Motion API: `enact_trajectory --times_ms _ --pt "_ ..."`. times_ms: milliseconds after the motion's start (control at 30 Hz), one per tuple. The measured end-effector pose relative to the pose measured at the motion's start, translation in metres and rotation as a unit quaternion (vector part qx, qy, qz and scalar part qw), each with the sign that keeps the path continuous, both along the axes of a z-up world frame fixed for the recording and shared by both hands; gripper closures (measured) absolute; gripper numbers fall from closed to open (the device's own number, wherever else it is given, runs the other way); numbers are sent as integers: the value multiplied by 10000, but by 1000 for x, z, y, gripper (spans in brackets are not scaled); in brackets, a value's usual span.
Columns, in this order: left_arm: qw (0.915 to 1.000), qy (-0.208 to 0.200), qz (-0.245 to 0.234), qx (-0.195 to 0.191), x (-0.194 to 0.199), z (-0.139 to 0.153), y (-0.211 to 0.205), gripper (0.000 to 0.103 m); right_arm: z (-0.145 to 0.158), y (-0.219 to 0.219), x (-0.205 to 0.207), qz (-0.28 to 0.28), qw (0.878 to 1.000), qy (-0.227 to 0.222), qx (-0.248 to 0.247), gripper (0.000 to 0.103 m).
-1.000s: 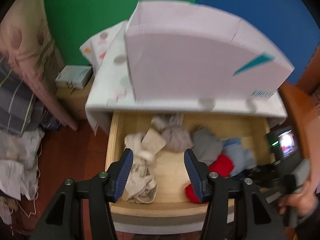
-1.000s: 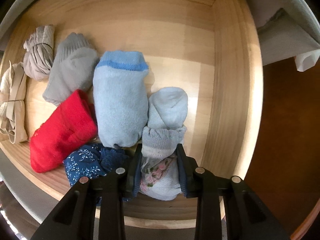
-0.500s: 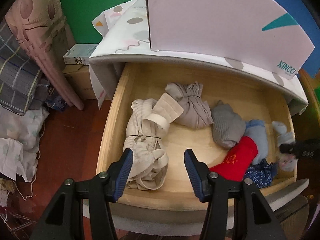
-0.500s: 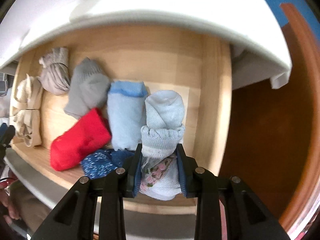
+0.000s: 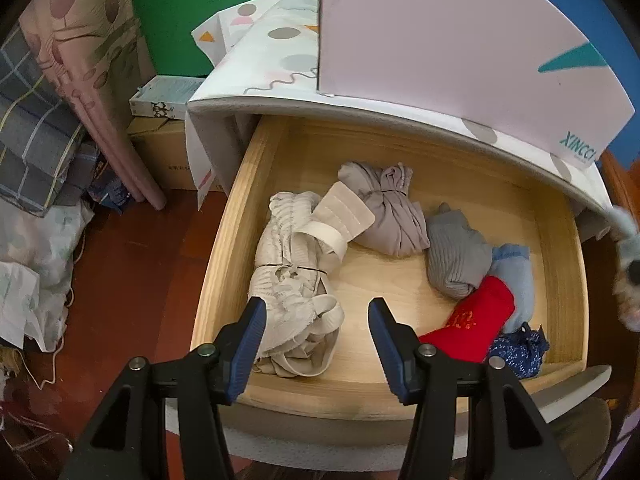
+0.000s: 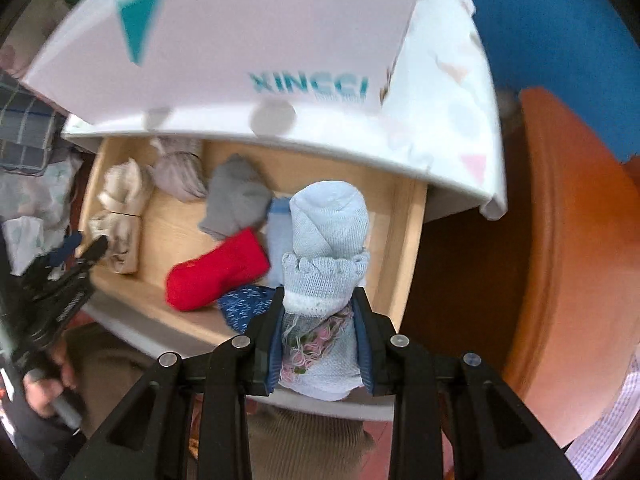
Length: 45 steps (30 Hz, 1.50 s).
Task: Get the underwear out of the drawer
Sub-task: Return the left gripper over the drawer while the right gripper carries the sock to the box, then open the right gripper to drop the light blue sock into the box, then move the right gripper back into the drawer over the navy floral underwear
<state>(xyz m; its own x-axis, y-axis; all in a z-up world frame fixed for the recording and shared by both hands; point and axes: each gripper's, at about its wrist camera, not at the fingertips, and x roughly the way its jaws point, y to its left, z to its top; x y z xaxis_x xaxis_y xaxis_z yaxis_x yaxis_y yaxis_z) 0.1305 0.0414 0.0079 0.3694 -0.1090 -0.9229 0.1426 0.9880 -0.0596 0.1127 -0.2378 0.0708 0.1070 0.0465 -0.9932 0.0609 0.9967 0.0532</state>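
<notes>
Green and blue foam wall panels back a white cabinet whose wooden drawer [image 5: 224, 264] stands pulled out over a red-brown floor. At the right tool [image 6: 318, 330], the pads are clenched on a rolled pale-blue bundle of underwear [image 6: 326, 264], pinched at its lower, frilled end where pink stitching shows. The bundle hangs clear above the drawer's right end, its long axis running straight away from the tool along the fingers, rounded end pointing toward the cabinet top. Below it in the drawer lie a red roll [image 6: 216, 276], a dark blue patterned piece [image 6: 244, 306], a light blue roll [image 6: 278, 236] and a grey roll [image 6: 236, 196].

The left tool [image 5: 316, 342] is released, jaws apart with nothing pressed between them, held above the drawer's front left part. A cream bundle [image 5: 292, 276] lies directly under and ahead of it, with its near end between the two fingers in the picture, though whether anything touches cannot be told. Its long axis runs from the drawer's front edge toward the back, roughly in line with the fingers. A beige knotted roll [image 5: 386, 208] sits just beyond it, toward the back. Of the two tools, the left is plainly nearer the cream bundle; a grip there would likely need only a descent and a squeeze across the bundle's width.
</notes>
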Motion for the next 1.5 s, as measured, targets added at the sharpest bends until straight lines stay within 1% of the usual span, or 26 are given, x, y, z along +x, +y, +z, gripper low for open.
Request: enact_trajectory --times_ms 67,200,267,400,467,533,567,700,833,900,1000,1033,1067,1133,1200,1267,1367,1500 --pt "10000 5 39 -75 0 0 3 49 24 -2 8 5 9999 -141 23 75" --pt "9996 8 117 -254 1 1 7 49 83 -6 33 -33 9981 -619 -32 75" --pt "9995 12 151 -285 1 0 9 49 107 -6 50 -90 9965 -834 -14 74" --pt "9992 9 196 -362 0 1 11 49 138 -6 91 -172 9935 -1123 -42 74" --pt "9990 22 212 -396 0 0 12 49 139 -4 112 -262 9931 -1146 -30 74" --pt "9989 42 216 -413 1 0 13 49 134 0 132 -300 9935 -1091 -91 74" --pt "9989 43 211 -413 1 0 13 49 127 2 145 -309 9942 -1017 -144 74" --pt "9990 81 177 -407 1 -2 13 49 97 11 174 -269 9969 -650 -346 74" --pt "9989 93 149 -443 1 -2 12 49 66 15 188 -222 9982 -361 -433 73" --pt "9988 99 140 -453 2 -2 11 49 50 15 191 -219 9983 -253 -474 71" --pt "9988 116 110 -471 2 -3 11 49 39 17 191 -177 9981 -189 -553 63" --pt "9987 121 96 -480 2 -3 11 49 36 18 191 -138 9982 -171 -555 55" --pt "9988 124 93 -471 2 -3 10 49 35 19 190 -100 9982 -172 -572 50" --pt "9988 113 94 -459 2 -3 10 49 38 22 188 -13 9976 -212 -663 46" --pt "9989 113 101 -452 3 -4 10 49 48 22 186 -1 9973 -313 -663 45" --pt "9988 121 123 -456 3 -4 10 49 62 21 182 -23 9970 -434 -636 41" --pt "9987 136 145 -465 2 -5 10 49 86 20 171 -12 9964 -613 -593 40" --pt "9988 126 161 -450 2 -4 12 49 105 22 150 113 9967 -660 -454 40"
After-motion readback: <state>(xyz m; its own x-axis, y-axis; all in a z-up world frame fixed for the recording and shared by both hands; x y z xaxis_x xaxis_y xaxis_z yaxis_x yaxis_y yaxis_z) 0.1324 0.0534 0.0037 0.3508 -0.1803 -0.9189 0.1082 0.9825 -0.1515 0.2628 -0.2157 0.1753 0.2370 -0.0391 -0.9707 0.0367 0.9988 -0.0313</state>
